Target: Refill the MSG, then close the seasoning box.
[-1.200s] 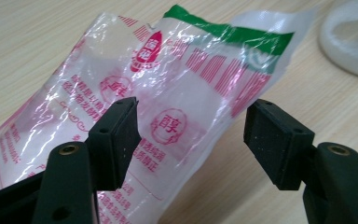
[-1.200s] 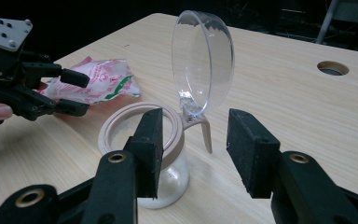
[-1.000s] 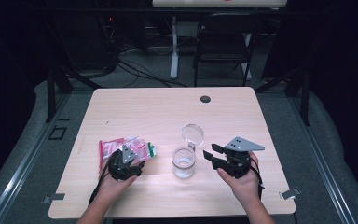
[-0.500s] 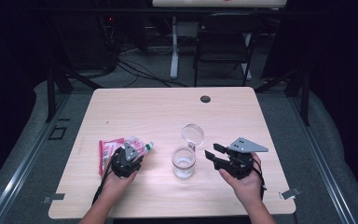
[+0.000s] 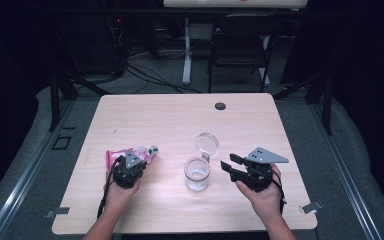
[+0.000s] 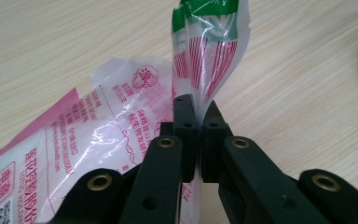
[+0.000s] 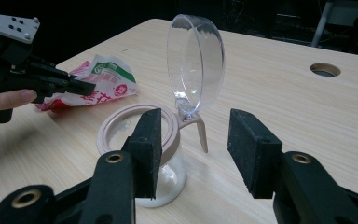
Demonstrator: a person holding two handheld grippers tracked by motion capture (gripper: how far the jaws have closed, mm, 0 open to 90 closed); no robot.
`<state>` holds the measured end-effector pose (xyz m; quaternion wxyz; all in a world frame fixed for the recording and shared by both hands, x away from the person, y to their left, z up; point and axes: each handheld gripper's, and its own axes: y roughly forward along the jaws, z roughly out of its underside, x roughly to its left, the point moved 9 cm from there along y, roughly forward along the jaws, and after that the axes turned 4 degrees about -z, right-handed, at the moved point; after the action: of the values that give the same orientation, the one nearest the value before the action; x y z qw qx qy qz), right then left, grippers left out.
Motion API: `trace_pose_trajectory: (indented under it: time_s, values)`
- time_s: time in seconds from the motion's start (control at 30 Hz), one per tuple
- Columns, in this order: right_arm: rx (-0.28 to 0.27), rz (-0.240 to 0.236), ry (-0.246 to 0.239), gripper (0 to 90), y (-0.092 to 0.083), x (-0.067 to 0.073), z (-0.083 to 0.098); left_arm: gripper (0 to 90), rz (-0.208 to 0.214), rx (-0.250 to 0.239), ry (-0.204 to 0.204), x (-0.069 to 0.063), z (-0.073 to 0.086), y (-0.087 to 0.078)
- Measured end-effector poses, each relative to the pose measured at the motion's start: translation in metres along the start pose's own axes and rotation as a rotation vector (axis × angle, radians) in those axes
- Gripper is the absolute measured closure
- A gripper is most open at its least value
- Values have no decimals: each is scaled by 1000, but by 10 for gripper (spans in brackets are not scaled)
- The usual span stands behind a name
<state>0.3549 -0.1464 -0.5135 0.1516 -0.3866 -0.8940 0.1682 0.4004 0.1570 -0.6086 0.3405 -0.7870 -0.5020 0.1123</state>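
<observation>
A pink, white and green plastic packet point(image 6: 98, 130) lies on the wooden table point(image 5: 180, 120) at the front left. My left gripper point(image 6: 198, 109) has just been closing, and its jaws now pinch the packet's upturned edge. In the high view the left gripper point(image 5: 130, 165) sits on the packet point(image 5: 142, 151). A clear jar point(image 7: 168, 177) holding some white powder stands mid-table, its hinged clear lid point(image 7: 198, 65) raised upright. My right gripper point(image 7: 196, 135) is open just right of the jar point(image 5: 197, 174), with nothing between its pads.
A round cable hole point(image 5: 220, 106) sits near the table's far edge. A dark chair point(image 5: 240, 45) and cables stand on the floor beyond the table. Bare tabletop stretches behind the jar and along the right side.
The left gripper has closed onto the packet's edge, barely shifting its place. The right gripper and the jar have stayed where they were.
</observation>
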Motion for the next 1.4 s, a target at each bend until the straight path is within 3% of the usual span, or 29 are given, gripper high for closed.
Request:
trace_pose_trajectory:
  time_s: [0.13,0.37,0.63,0.9,1.17,1.4]
  values:
    - [-7,3,1,548,0,-1,0,889,-12,-13,-2,6,-3,-8]
    - [-4,2,11,550,0,-3,1,893,-9,-40,-48,17,-5,-20]
    - [-5,1,19,553,0,-4,1,895,-19,-40,-36,25,-7,-30]
    - [-6,-2,24,554,1,-4,2,896,-8,-60,-68,36,-15,-42]
    - [-14,1,26,554,0,-4,1,898,-17,-84,-70,46,-28,-55]
    - [-11,3,27,554,-2,-6,1,899,-37,-102,-65,64,-50,-73]
